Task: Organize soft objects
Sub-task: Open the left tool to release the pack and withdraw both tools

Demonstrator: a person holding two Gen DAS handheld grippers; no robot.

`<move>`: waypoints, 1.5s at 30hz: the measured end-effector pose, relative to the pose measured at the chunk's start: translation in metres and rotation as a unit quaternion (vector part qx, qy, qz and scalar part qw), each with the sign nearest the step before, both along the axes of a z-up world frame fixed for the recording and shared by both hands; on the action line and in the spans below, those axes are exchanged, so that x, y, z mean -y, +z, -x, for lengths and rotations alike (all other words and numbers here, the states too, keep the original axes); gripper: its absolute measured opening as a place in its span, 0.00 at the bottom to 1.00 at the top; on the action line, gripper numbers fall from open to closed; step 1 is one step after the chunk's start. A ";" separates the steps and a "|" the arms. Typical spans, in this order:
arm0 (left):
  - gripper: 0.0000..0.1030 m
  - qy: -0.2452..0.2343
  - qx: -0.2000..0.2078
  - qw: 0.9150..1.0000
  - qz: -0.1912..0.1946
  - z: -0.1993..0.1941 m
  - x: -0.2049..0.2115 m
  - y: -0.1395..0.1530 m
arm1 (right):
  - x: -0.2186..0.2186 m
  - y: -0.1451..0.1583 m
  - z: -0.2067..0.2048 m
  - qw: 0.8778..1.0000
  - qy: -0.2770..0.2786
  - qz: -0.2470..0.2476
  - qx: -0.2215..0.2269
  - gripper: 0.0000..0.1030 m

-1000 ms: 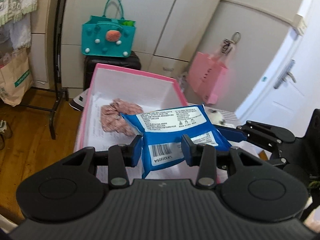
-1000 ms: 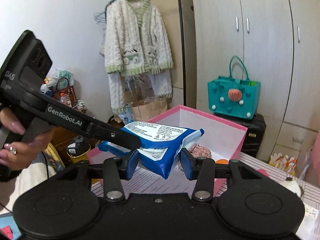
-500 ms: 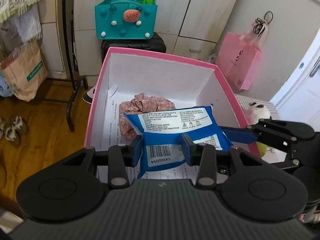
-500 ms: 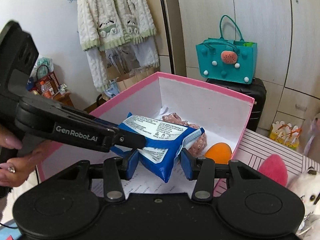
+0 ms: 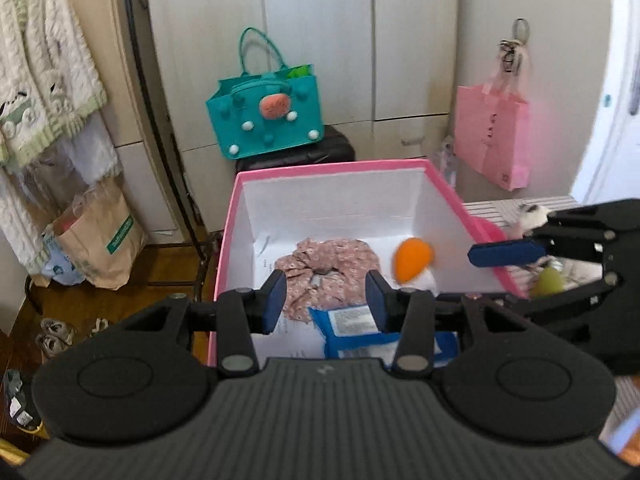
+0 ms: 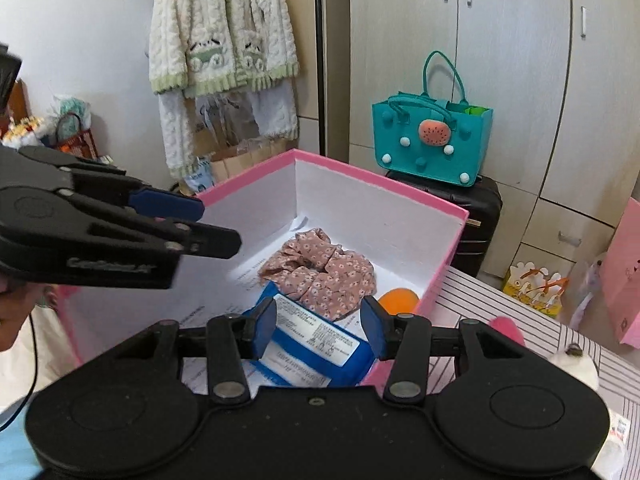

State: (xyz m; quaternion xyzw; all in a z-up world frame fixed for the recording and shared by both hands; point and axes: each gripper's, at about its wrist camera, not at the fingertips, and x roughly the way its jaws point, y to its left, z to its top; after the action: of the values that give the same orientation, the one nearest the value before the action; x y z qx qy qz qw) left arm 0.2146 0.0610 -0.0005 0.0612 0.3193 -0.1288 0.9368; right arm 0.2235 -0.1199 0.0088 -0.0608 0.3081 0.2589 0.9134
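Wipes pack [image 6: 308, 346] is lying flat on the floor of the pink box [image 6: 384, 180], at the lower middle of the right wrist view, touching the near edge of the flowered scrunchie [image 6: 320, 270]. An orange sponge [image 6: 396, 296] is sitting just to the right of the scrunchie, against the box's right wall. In the left wrist view the pack [image 5: 352, 326] is showing low in the frame, partly hidden behind the camera housing.

Both tools are hanging over the box with nothing in them: the right gripper [image 6: 318, 328] is standing released, its blue pads spread either side of the pack without touching it, and the left gripper [image 5: 326, 300] is likewise released above the scrunchie.

Several risks seem likely from here. A pad dipping on the way out could be catching the pack's crinkly wrapper or the scrunchie's loose cloth and dragging it over the pink rim. The two tools are sitting close together, the left one reaching in from the middle left of the right wrist view, so crossing paths could be knocking them together. More soft things, a white plush toy [image 6: 572, 364] and something pink [image 6: 506, 326], are waiting on the striped desk [image 6: 532, 320] at lower right; swinging toward them too low could be clipping the box wall and shifting the light box.
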 end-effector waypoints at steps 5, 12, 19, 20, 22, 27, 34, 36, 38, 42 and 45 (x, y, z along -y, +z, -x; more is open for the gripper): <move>0.42 -0.027 -0.011 0.999 0.016 0.025 -0.001 0.021 | 0.014 0.027 0.029 1.000 0.005 -0.027 0.003 0.51; 0.44 -0.043 -0.012 0.999 0.023 0.067 -0.002 0.045 | 0.023 0.061 0.078 0.999 0.021 -0.037 0.024 0.51; 0.47 -0.053 0.008 0.999 0.008 0.109 0.002 0.065 | 0.037 0.077 0.131 0.998 0.014 -0.038 0.055 0.51; 0.48 -0.057 0.012 0.998 0.004 0.116 0.004 0.067 | 0.039 0.078 0.138 0.998 0.013 -0.036 0.058 0.51; 0.50 -0.066 0.014 0.998 0.001 0.129 0.005 0.072 | 0.046 0.081 0.153 0.997 0.013 -0.035 0.066 0.51; 0.51 -0.107 0.012 0.994 -0.004 0.160 0.017 0.078 | 0.066 0.086 0.187 0.997 0.006 -0.024 0.077 0.52; 0.54 -0.177 0.000 0.984 -0.026 0.195 0.041 0.075 | 0.091 0.085 0.225 0.996 -0.026 -0.007 0.087 0.52; 0.57 -0.191 -0.008 0.981 -0.027 0.198 0.048 0.072 | 0.099 0.084 0.234 0.996 -0.030 -0.004 0.088 0.52; 0.57 -0.198 -0.020 0.980 -0.025 0.201 0.054 0.067 | 0.106 0.081 0.243 0.995 -0.035 0.001 0.091 0.52; 0.58 -0.209 -0.040 0.977 -0.019 0.200 0.065 0.054 | 0.128 0.063 0.252 0.995 -0.058 0.000 0.079 0.59; 0.61 -0.232 -0.053 0.971 -0.020 0.197 0.074 0.038 | 0.143 0.047 0.251 0.996 -0.075 -0.004 0.056 0.59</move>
State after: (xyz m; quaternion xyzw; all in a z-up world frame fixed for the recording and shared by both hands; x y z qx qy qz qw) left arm 0.0179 -0.0131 0.0374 0.1455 0.3477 -0.3392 0.8619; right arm -0.0272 -0.2627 0.0554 -0.0483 0.2591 0.1875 0.9462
